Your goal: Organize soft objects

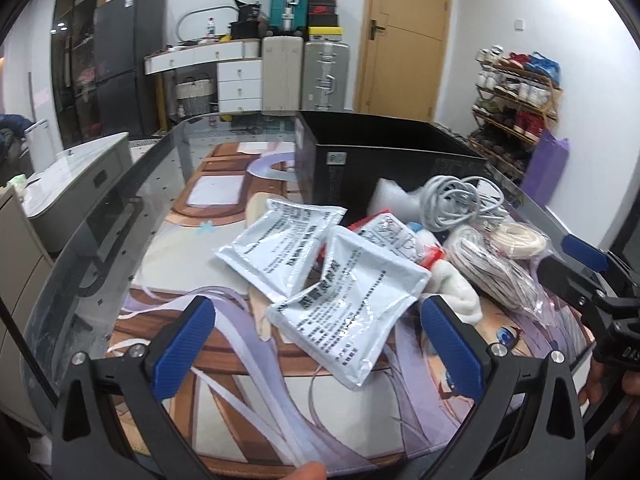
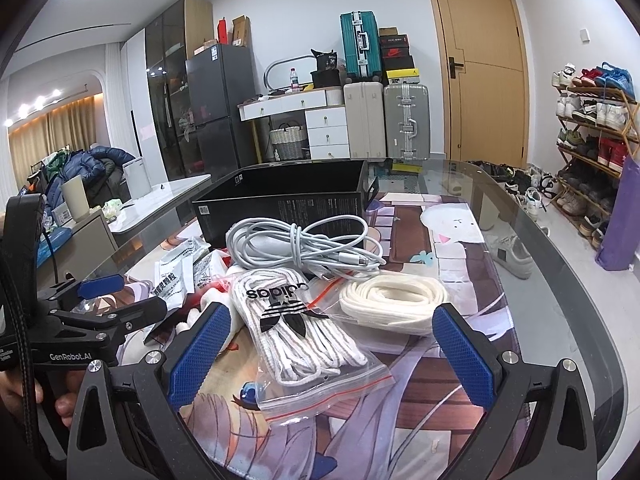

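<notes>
A pile of soft items lies on the printed mat in front of an open black box [image 1: 384, 160], also in the right wrist view [image 2: 288, 204]. Two white medicine sachets [image 1: 344, 300] lie nearest my left gripper [image 1: 320, 344], which is open and empty just before them. My right gripper [image 2: 332, 352] is open and empty over a zip bag of striped laces [image 2: 304, 332]. Beside it lie cream laces [image 2: 394, 296] and a coiled grey cable [image 2: 300, 248]. A white plush [image 1: 456, 292] and a red-printed packet [image 1: 392, 232] lie between the sachets and the laces.
The glass table's curved edge [image 2: 560, 280] runs along the right. A shoe rack [image 2: 596, 140] and purple bag [image 2: 620, 220] stand on the floor at right. Suitcases [image 2: 404, 120] and a white drawer unit [image 2: 320, 124] stand against the far wall.
</notes>
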Demonstrator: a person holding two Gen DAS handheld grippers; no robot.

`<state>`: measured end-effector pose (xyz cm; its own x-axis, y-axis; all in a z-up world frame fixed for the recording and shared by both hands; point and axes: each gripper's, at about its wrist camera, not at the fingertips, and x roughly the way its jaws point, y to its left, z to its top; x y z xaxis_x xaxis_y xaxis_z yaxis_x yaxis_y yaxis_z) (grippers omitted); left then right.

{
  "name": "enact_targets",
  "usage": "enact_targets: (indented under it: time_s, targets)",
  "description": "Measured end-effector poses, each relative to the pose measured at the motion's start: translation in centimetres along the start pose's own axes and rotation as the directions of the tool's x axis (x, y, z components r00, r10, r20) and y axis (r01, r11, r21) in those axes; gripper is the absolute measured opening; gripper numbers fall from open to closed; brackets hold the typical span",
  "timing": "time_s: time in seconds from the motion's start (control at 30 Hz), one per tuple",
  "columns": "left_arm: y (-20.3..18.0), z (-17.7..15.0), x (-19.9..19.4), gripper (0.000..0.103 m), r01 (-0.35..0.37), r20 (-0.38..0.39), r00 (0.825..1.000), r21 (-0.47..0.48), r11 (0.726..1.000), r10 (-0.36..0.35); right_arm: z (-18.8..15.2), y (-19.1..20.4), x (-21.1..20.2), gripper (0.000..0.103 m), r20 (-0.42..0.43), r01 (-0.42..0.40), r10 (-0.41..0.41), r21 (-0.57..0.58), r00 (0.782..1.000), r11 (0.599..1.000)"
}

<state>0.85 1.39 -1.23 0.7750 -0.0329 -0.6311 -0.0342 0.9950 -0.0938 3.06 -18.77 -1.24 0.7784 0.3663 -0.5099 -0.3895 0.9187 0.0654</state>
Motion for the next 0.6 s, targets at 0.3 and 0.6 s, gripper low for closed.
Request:
enact_targets:
  time_s: [0.3,0.6]
  targets:
    - [-0.2,0.7,0.4,0.103,-0.011,0.001,1.0,0.029,1.0,0.011,-0.1,-0.1,0.3,0.103,-0.015,0.004,-0.004,0.002,1.0,1.0]
    - [0.2,1.0,1.2,0.102,-0.003,-0.025,1.0,0.017,1.0,0.003,-0.1,0.0,0.5,0.103,-0.018,0.003,-0.003,0.003,1.0,1.0]
